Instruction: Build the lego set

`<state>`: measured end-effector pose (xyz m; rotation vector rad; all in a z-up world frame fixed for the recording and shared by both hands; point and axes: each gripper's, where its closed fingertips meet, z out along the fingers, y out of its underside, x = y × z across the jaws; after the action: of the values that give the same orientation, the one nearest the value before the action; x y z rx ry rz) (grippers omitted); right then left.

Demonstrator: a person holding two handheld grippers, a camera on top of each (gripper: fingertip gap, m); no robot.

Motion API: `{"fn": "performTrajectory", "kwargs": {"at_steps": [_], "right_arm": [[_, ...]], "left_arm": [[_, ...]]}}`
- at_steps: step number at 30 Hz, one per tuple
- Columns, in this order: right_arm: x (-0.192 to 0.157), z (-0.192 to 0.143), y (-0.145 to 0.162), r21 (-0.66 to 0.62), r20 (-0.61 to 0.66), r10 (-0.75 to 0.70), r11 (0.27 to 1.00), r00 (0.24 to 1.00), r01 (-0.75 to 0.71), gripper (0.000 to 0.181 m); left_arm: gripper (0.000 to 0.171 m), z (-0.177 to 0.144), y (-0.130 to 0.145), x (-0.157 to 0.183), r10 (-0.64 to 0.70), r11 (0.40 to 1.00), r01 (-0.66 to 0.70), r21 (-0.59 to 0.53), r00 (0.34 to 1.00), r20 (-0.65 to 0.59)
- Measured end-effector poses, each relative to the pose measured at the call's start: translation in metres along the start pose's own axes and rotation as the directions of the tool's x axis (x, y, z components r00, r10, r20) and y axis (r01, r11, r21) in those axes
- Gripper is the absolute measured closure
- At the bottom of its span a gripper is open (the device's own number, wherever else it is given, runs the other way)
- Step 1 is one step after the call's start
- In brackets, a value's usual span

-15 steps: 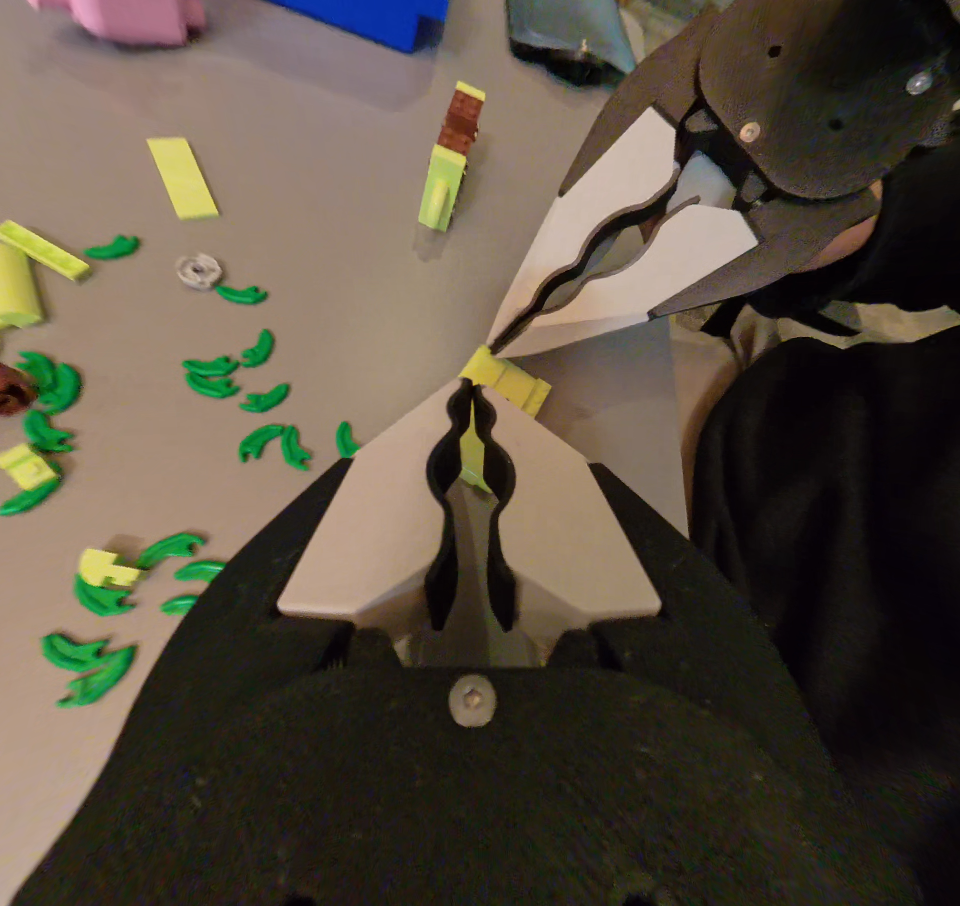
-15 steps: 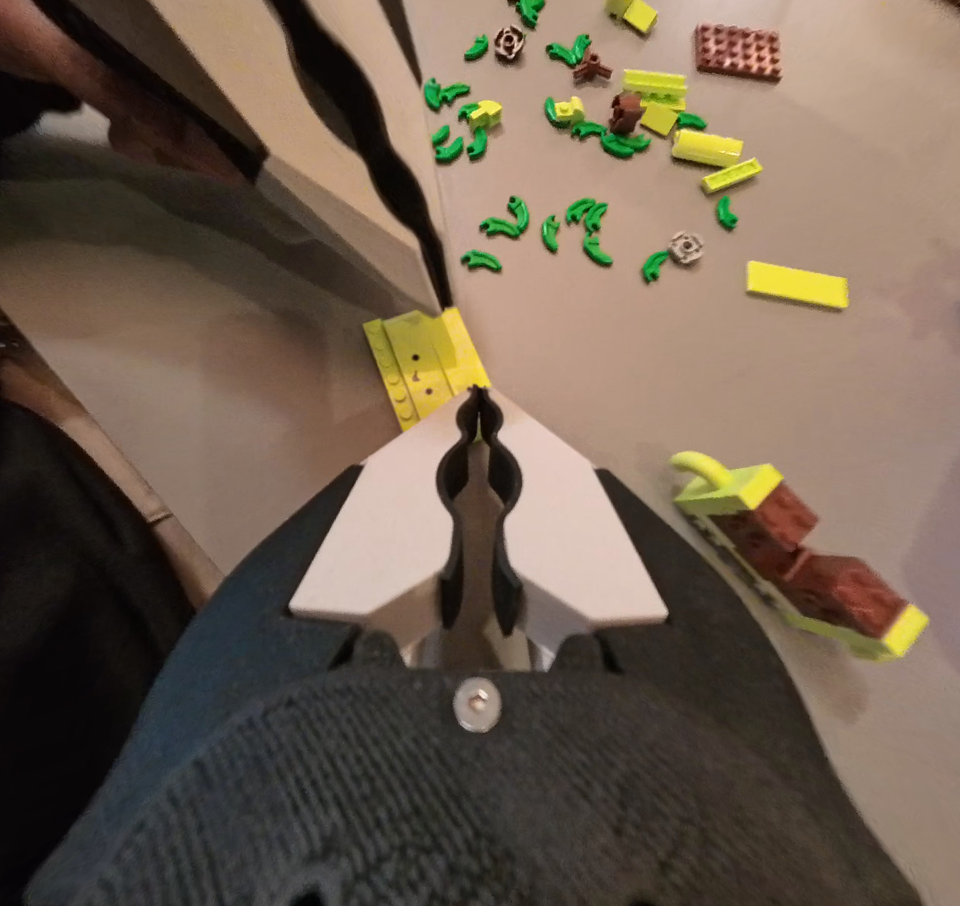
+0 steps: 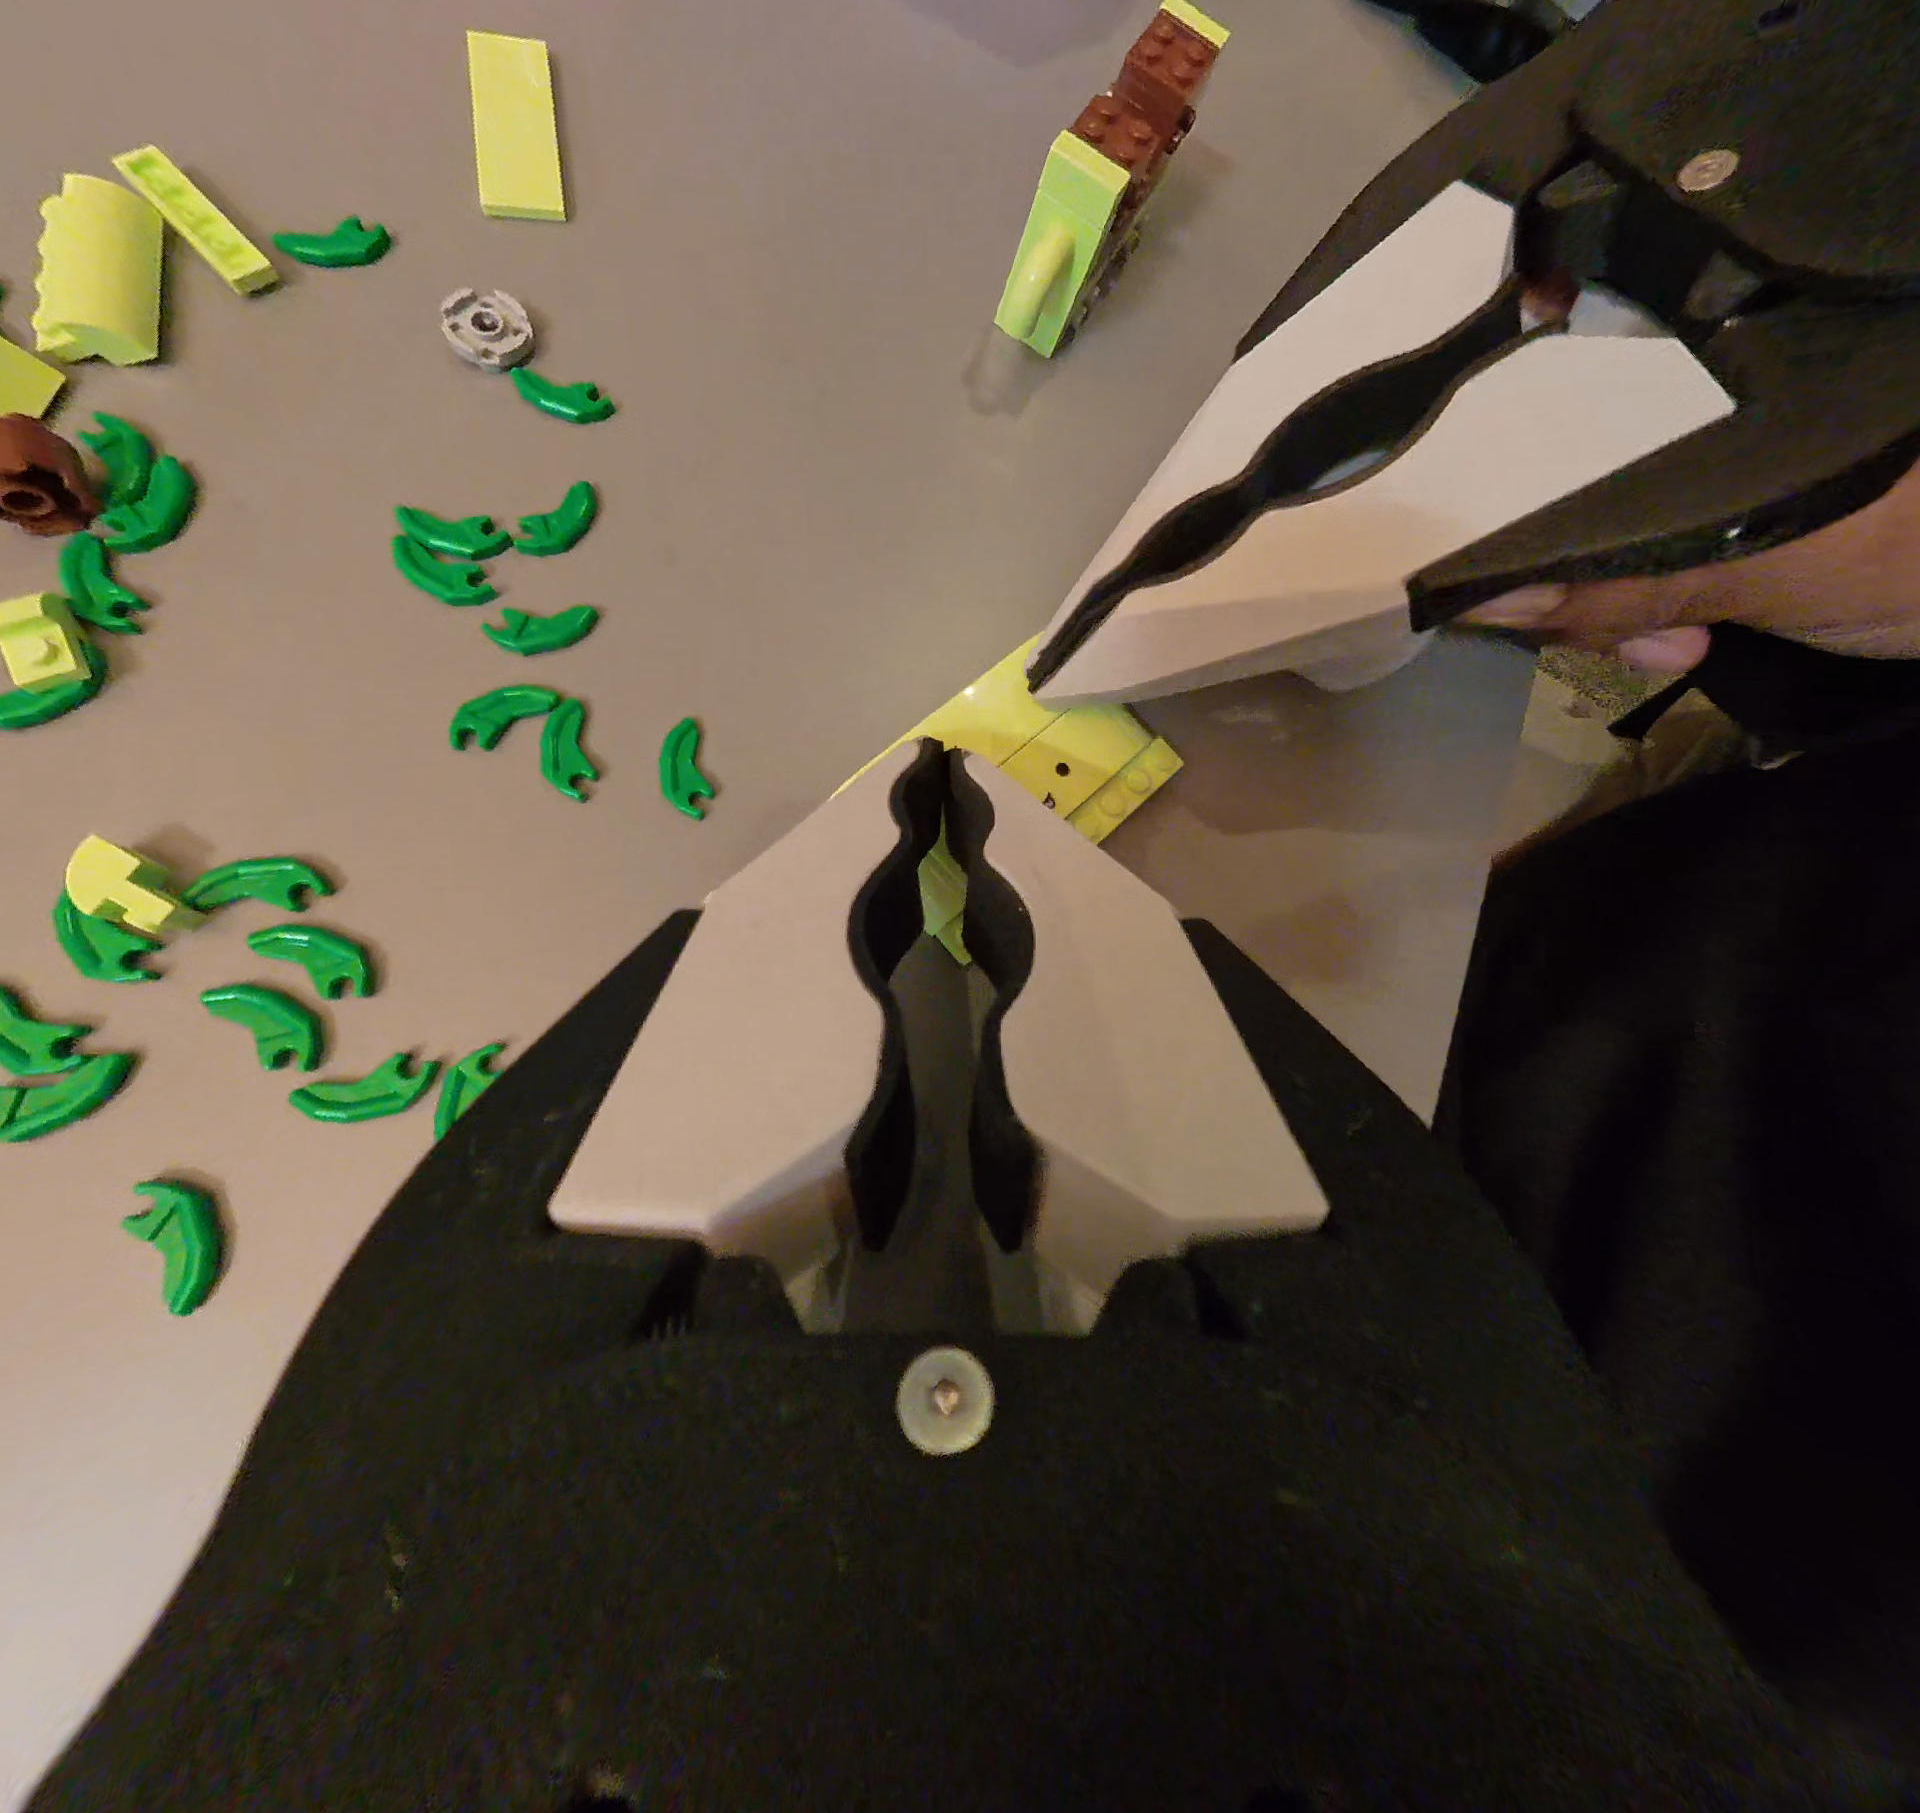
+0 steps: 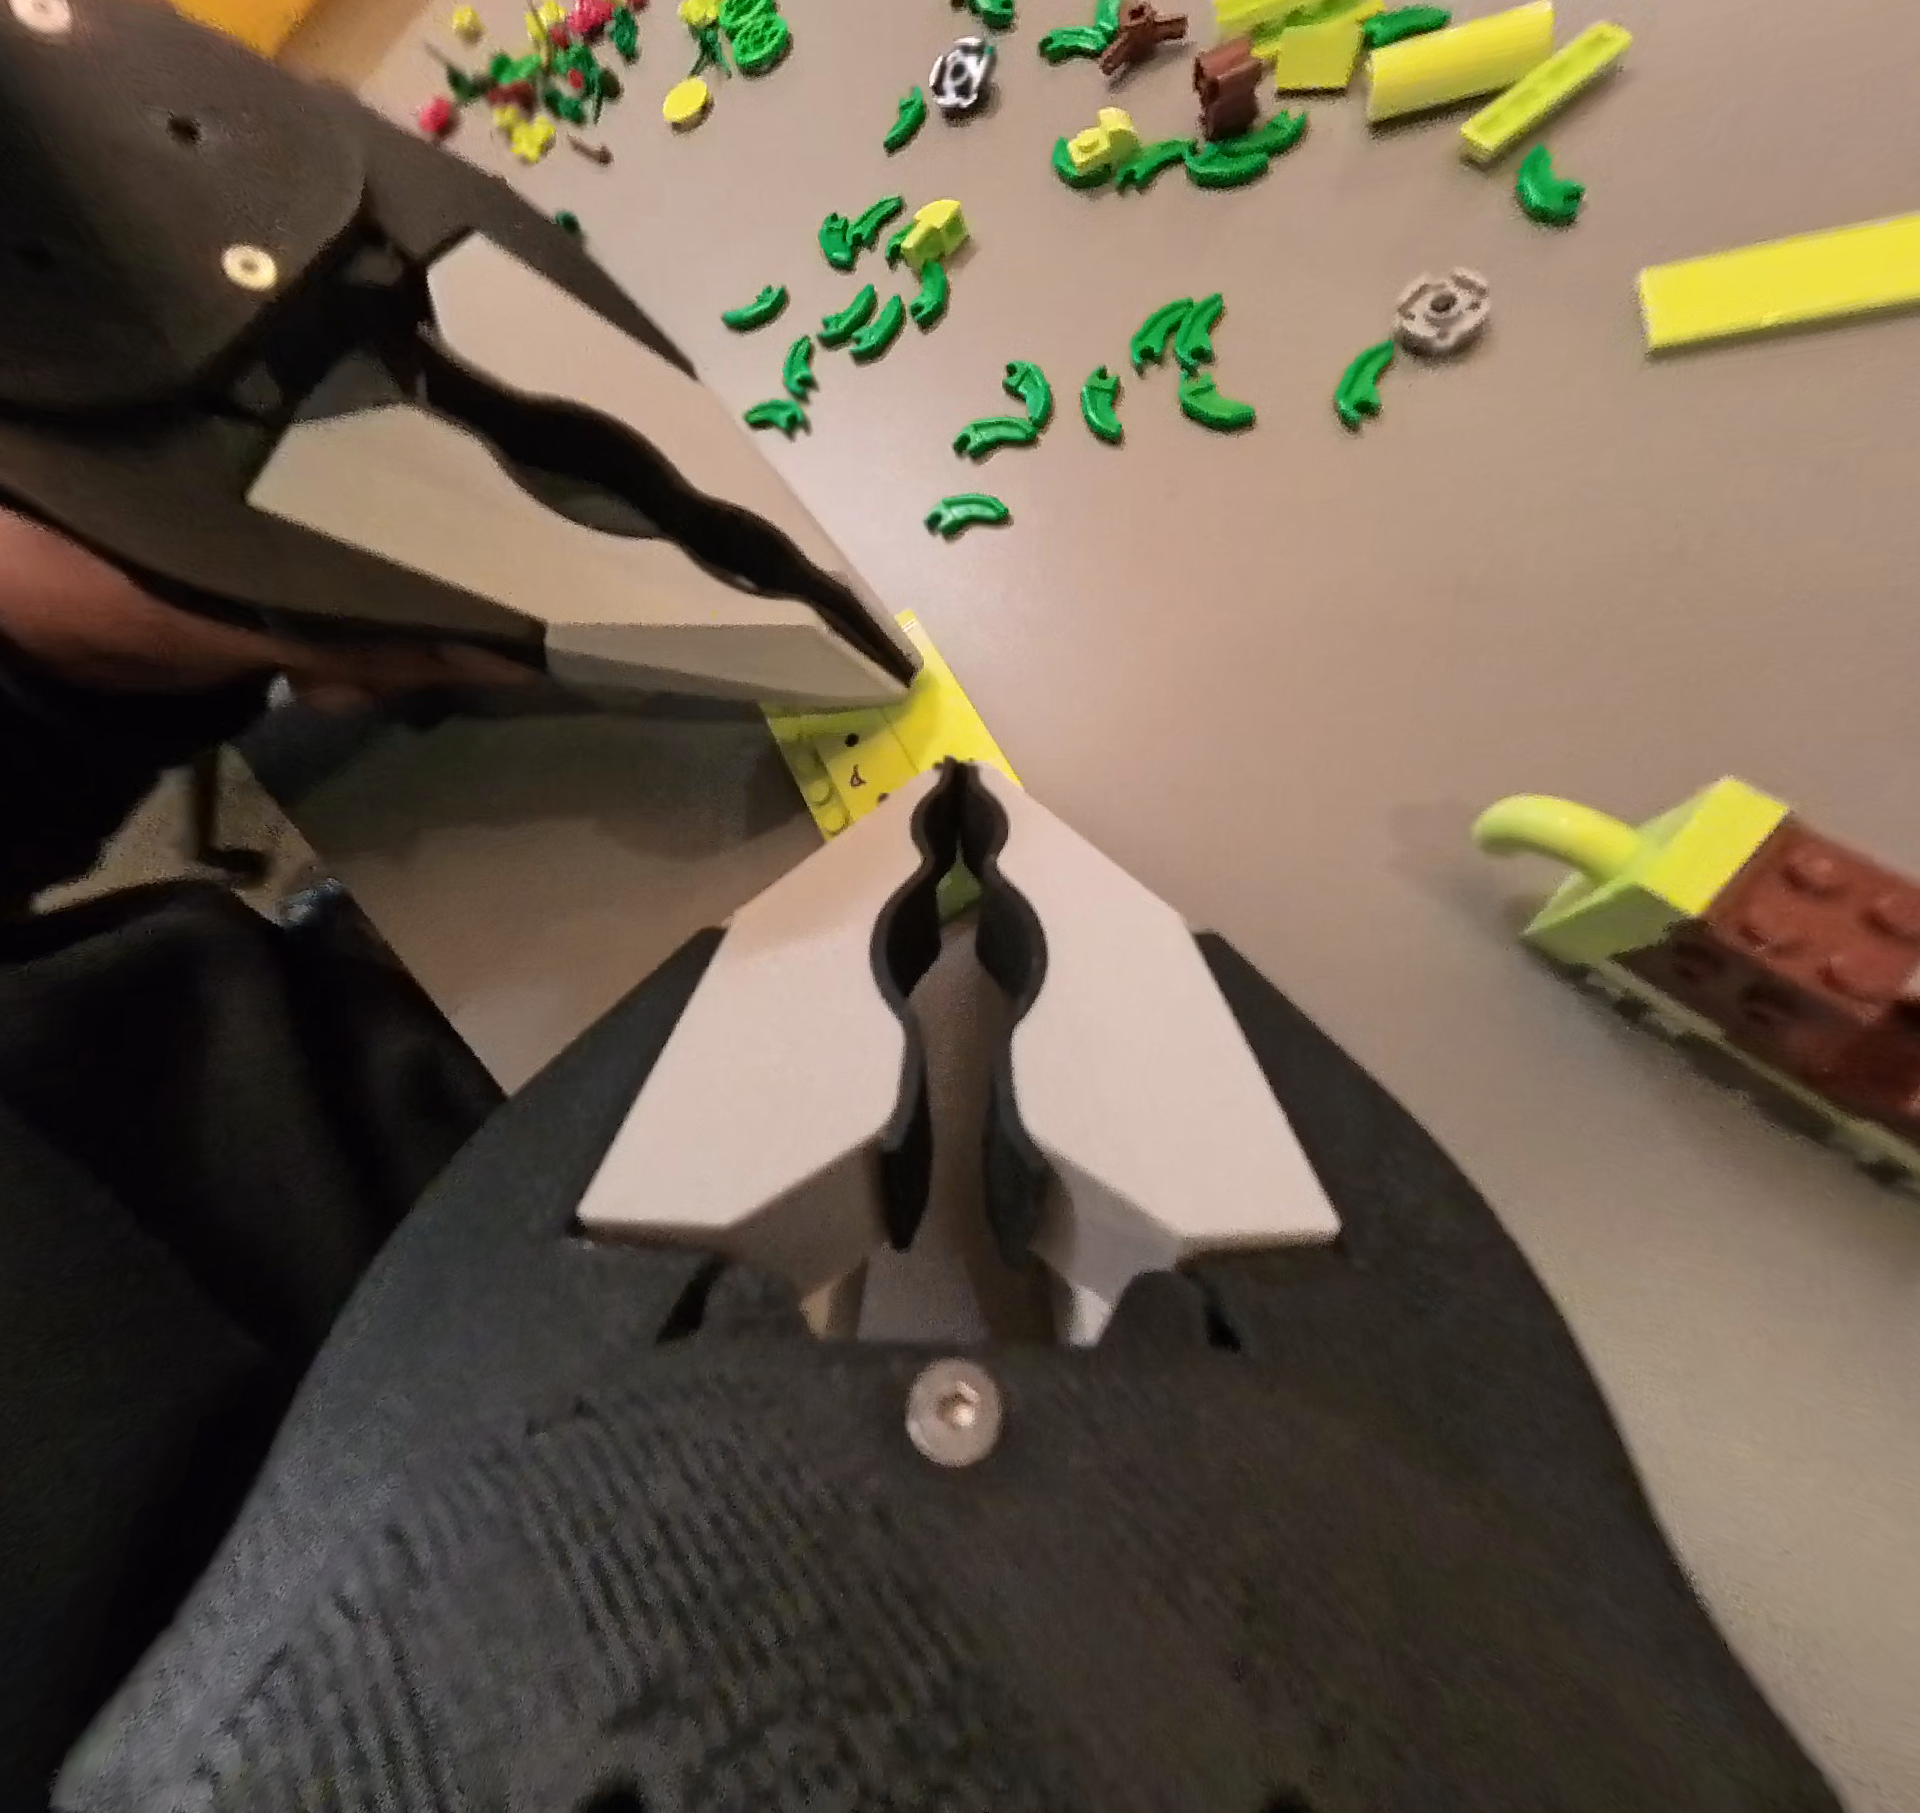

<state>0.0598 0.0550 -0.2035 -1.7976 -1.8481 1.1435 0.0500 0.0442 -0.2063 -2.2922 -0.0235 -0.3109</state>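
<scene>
Both tongs are pressed together on one lime-green plate assembly (image 3: 1081, 761): the left gripper (image 3: 943, 747) and right gripper (image 4: 957, 771) pinch opposite edges. This looks like a seating or re-gripping step; next comes a steady squeeze-and-align.

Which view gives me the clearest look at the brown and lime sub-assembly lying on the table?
The left wrist view: the brown and lime sub-assembly sits whole and sharp there, hook end facing the camera. The right wrist view shows it larger but blurred, and its far end runs off the right frame edge.
</scene>
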Motion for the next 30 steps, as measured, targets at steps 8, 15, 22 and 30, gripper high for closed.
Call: {"fn": "performTrajectory", "kwargs": {"at_steps": [8,15,22,30], "right_arm": [[0.019,-0.001,0.001,0.025,-0.089,0.031,0.999,0.996,-0.029,0.181],[0.014,-0.021,-0.013,0.116,-0.066,-0.075,0.99,0.995,0.082,0.181],[-0.006,-0.004,0.005,0.004,-0.06,-0.214,0.977,0.975,0.215,0.181],[-0.004,-0.006,0.006,-0.019,-0.032,-0.233,0.972,0.972,0.232,0.181]], "left_arm": [[0.169,0.002,0.001,0.003,0.018,1.0,-0.018,0.007,0.999,0.031],[0.169,0.002,0.001,0.003,0.03,0.999,-0.031,0.008,0.998,0.051],[0.169,0.002,0.001,0.003,-0.007,1.0,0.007,0.011,1.0,0.025],[0.169,0.002,0.001,0.002,0.013,1.0,-0.014,0.012,0.998,0.058]]}}
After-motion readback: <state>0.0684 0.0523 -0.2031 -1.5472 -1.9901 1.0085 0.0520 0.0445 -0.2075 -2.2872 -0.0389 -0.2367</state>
